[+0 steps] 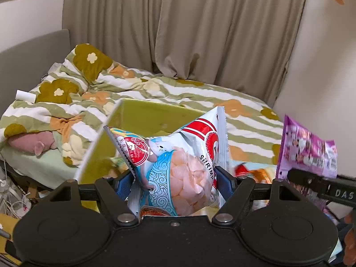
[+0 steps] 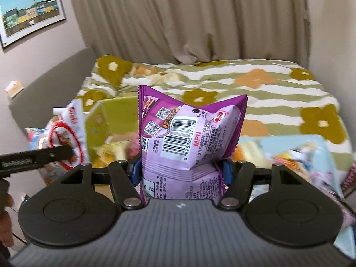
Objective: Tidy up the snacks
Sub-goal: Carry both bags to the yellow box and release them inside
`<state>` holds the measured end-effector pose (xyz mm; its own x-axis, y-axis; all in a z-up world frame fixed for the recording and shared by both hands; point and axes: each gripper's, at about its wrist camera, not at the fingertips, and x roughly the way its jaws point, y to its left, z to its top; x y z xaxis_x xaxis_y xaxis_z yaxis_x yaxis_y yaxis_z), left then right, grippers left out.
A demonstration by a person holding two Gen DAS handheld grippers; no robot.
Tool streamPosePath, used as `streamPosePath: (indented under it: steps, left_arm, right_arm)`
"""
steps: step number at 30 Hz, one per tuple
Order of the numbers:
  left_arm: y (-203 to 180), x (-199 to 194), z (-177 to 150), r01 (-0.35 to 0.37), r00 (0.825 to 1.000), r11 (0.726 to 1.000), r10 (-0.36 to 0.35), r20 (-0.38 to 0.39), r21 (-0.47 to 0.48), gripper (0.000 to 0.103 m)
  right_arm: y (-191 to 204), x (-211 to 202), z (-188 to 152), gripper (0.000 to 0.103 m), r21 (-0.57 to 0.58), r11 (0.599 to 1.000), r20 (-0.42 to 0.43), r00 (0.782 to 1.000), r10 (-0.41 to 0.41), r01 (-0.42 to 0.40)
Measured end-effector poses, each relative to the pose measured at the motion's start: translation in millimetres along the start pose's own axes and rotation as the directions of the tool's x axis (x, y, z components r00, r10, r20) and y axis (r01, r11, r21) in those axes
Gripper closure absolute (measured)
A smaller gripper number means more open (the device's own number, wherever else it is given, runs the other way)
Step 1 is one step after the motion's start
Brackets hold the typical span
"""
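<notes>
My left gripper (image 1: 175, 182) is shut on a white and blue shrimp chips bag (image 1: 178, 164), its blue pads pinching the bag's sides so it bulges upward. Behind the bag stands an open green box (image 1: 142, 120) with some snacks in it. My right gripper (image 2: 181, 171) is shut on a purple snack bag (image 2: 187, 138) with a barcode facing me. That purple bag (image 1: 307, 149) also shows at the right of the left wrist view, and the shrimp chips bag (image 2: 66, 133) at the left of the right wrist view, beside the green box (image 2: 100, 122).
A bed with a flower-patterned quilt (image 1: 178, 93) fills the background, beige curtains (image 1: 178, 22) behind it. A light blue box (image 2: 300, 153) with colourful packets lies at the right. A pink plush toy (image 1: 33, 142) lies at the bed's left edge. Cables clutter the floor at the lower left (image 1: 13, 200).
</notes>
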<state>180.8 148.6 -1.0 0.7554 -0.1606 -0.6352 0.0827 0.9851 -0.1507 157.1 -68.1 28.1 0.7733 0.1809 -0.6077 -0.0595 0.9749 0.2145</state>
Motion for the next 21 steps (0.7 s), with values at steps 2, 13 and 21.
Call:
streamPosePath:
  steps: [2,13,21]
  left_arm:
    - [14,11,5,0.001,1.000,1.000,0.000,-0.019,0.013,0.024]
    - [62,55,-3,0.060,0.990,0.995,-0.048,-0.133,0.084,0.017]
    - [73,47,-8,0.069,0.991,0.993,-0.058,-0.119,0.094,0.000]
  right_arm:
    - [21,14,9,0.023,-0.014,1.000,-0.002,1.000,0.010,-0.010]
    - [92,78,21,0.023,-0.014,0.999,-0.056,0.998,-0.039,0.038]
    - [107,92,18,0.023,-0.004,0.996,-0.092,0.992,-0.085,0.085]
